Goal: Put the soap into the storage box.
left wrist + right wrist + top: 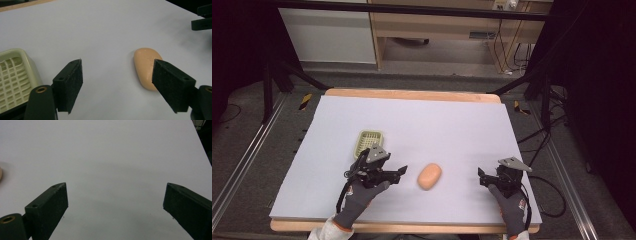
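- The left gripper (401,172), held in a grey-gloved hand (362,195), hovers low over the white-covered desk (452,125) with its jaws spread wide and nothing between them.
- Just behind it, at the left, sits a pale yellow-green plastic soap dish with a grid floor (368,141), empty.
- Just right of that gripper lies a peach-coloured oval bar of soap (430,176), flat on the desk, near the front edge, between the two grippers.
- The bar looks stiff, light and probably slippery; pinching across its narrow middle, not its rounded ends, seems safest.
- The right gripper (482,178) rests well apart from the soap, jaws likewise released and empty.
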Demonstrator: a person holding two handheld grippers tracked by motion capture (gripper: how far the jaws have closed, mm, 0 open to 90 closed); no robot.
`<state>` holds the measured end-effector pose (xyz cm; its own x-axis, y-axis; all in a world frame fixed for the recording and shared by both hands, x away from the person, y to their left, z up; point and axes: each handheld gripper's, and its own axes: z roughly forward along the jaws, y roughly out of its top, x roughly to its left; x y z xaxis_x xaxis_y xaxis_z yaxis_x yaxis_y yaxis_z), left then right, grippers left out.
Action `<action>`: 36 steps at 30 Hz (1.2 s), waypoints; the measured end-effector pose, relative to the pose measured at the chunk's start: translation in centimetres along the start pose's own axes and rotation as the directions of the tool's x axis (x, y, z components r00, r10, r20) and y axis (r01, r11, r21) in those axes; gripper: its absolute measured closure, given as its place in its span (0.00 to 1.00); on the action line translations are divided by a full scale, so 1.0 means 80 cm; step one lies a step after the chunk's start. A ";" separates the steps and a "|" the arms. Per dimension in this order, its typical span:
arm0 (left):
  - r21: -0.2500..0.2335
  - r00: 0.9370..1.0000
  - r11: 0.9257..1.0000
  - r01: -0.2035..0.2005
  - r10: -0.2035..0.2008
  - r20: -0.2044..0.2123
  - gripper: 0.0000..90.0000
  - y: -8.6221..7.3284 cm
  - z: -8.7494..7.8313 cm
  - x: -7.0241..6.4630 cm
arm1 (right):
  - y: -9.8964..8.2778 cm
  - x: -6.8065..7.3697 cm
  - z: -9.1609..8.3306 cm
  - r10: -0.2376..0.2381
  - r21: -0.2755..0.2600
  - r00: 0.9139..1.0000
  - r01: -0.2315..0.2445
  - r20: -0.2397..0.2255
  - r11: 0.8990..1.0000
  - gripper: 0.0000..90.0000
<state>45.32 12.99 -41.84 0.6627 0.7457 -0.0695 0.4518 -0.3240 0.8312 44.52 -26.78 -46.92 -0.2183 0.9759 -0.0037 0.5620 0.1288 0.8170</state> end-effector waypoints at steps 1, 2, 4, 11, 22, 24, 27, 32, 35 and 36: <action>-0.001 1.000 1.000 0.001 -0.001 0.003 0.27 0.001 0.001 -0.001 | 0.000 0.000 0.000 -0.001 0.000 1.000 0.001 0.000 1.000 0.07; 0.003 1.000 1.000 -0.001 0.001 0.003 0.27 0.002 0.002 -0.002 | 0.000 0.000 0.000 -0.002 -0.001 1.000 0.002 0.001 1.000 0.07; 0.002 1.000 1.000 0.000 0.000 0.007 0.27 0.004 0.006 -0.005 | 0.000 0.000 0.000 -0.002 -0.001 1.000 0.002 0.001 1.000 0.07; 0.011 1.000 1.000 -0.010 0.010 0.019 0.26 0.009 0.013 -0.012 | 0.000 0.000 0.000 -0.010 0.001 1.000 0.010 0.004 1.000 0.07; 0.030 0.999 0.999 -0.023 0.022 0.030 0.26 0.012 0.024 -0.019 | 0.001 0.000 -0.001 -0.009 0.002 1.000 0.009 0.002 1.000 0.07; 0.030 0.999 0.999 -0.022 0.021 0.029 0.26 0.012 0.025 -0.019 | 0.001 0.000 0.000 -0.009 0.002 1.000 0.009 0.002 1.000 0.07; 0.037 0.999 0.999 -0.024 0.023 0.032 0.25 0.012 0.030 -0.021 | 0.001 0.000 -0.001 -0.010 0.002 1.000 0.010 0.003 1.000 0.07; 0.043 0.999 0.999 -0.030 0.028 0.037 0.25 0.014 0.035 -0.025 | 0.001 0.001 -0.001 -0.009 0.003 1.000 0.009 0.003 1.000 0.07; 0.048 0.999 0.998 -0.033 0.031 0.042 0.25 0.015 0.040 -0.028 | 0.001 0.001 0.000 -0.008 0.003 1.000 0.008 0.001 1.000 0.07; 0.052 0.998 0.998 -0.035 0.033 0.045 0.25 0.016 0.043 -0.030 | 0.001 0.001 0.000 -0.005 0.005 1.000 0.005 -0.001 1.000 0.07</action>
<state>46.32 8.78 -42.49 0.7033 0.7077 -0.0670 0.4587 -0.3798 0.8034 44.53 -26.68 -46.83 -0.2222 0.9750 -0.0076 0.5649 0.1351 0.8140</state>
